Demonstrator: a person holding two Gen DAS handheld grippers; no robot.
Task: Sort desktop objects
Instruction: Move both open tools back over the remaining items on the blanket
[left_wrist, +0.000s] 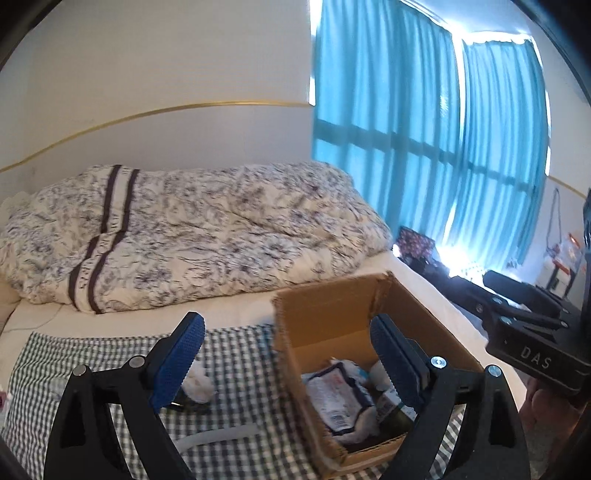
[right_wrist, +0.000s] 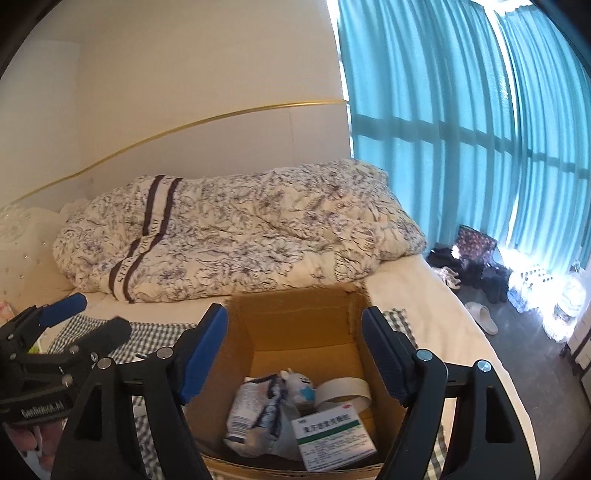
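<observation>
- Right wrist view: your right gripper (right_wrist: 295, 354) hangs over the cardboard box (right_wrist: 295, 314), fingers wide apart, empty; inside lie a white-green medicine box (right_wrist: 334, 439) and a crumpled packet (right_wrist: 255, 410)
- Left wrist view: your left gripper (left_wrist: 288, 365) is spread too, holding nothing; a white wad (left_wrist: 199, 382) rests on the checked cloth (left_wrist: 240, 369) beside the box

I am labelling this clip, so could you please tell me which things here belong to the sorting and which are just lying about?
Part of the job:
cardboard box
medicine box inside it
crinkled packet inside it
white wad on the checked cloth
left claw, open
right claw, open

Just lying about:
quilt
blue curtains
slipper on the floor
</observation>
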